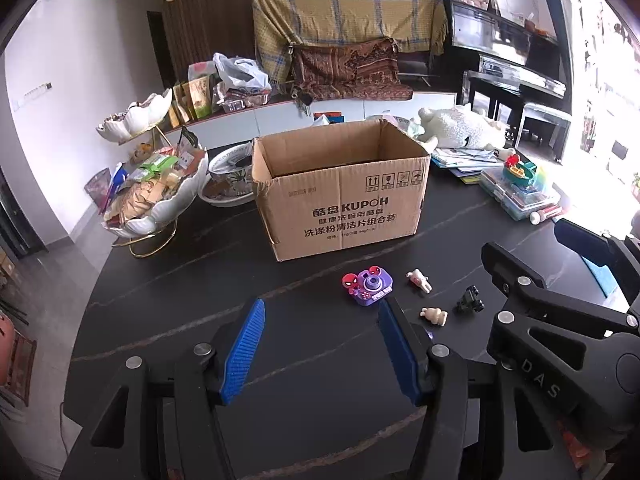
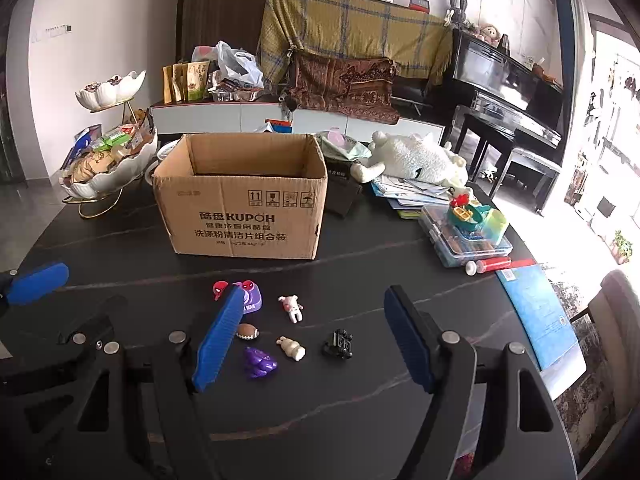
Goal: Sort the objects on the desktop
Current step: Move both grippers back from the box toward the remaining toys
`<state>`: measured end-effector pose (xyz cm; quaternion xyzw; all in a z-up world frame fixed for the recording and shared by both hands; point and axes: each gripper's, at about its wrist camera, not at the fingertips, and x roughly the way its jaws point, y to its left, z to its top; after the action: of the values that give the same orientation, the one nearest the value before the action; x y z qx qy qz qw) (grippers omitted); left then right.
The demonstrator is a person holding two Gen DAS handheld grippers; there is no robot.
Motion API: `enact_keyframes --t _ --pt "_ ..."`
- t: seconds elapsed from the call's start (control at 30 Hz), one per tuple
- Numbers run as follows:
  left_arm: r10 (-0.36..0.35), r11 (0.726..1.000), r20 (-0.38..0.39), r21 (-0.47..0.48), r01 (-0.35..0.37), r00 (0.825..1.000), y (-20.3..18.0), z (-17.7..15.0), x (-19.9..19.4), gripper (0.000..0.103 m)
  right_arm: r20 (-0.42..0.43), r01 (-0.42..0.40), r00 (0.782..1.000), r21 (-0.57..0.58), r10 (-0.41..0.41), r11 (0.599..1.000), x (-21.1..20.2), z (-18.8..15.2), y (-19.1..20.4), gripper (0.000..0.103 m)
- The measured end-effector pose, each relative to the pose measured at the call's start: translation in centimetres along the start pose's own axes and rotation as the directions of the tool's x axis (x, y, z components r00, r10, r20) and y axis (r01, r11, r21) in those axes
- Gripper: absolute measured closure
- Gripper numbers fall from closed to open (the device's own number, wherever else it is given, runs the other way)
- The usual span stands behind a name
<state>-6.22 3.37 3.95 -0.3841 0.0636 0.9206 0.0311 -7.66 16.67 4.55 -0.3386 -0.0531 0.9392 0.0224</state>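
Note:
An open cardboard box (image 1: 340, 196) (image 2: 244, 212) stands on the black table (image 1: 168, 312). In front of it lie small toys: a purple Spider-Man camera (image 1: 368, 287) (image 2: 251, 298), a white rabbit figure (image 1: 419, 280) (image 2: 292, 307), a cream figure (image 1: 434, 316) (image 2: 292, 348), a black toy (image 1: 469, 301) (image 2: 338, 344), a small brown football (image 2: 248, 331) and a purple toy (image 2: 260, 362). My left gripper (image 1: 322, 308) is open and empty, just left of the camera. My right gripper (image 2: 316, 296) is open and empty, above the toys.
A tiered white dish of snacks (image 1: 156, 196) and a bowl (image 1: 228, 180) stand left of the box. A plush toy (image 2: 416, 160), papers, a plastic case with blocks (image 2: 464, 236), a red tube (image 2: 488, 265) and a blue book (image 2: 536, 312) lie to the right.

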Motion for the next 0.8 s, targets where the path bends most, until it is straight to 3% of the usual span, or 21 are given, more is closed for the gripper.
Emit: enact_keyframes --t 0.47,0.8 --pt "0.005 1.0 -0.01 -0.003 -0.005 1.0 0.1 -0.4 0.7 0.047 -0.027 0.01 1.0 -0.011 -0.01 1.0 0.7 -0.6 0.4 0.032" --pt "0.013 1.0 -0.005 -0.004 -0.013 1.0 0.1 -0.4 0.8 0.041 -0.045 -0.01 0.999 0.003 0.01 1.0 1.2 -1.0 0.1 0.032"
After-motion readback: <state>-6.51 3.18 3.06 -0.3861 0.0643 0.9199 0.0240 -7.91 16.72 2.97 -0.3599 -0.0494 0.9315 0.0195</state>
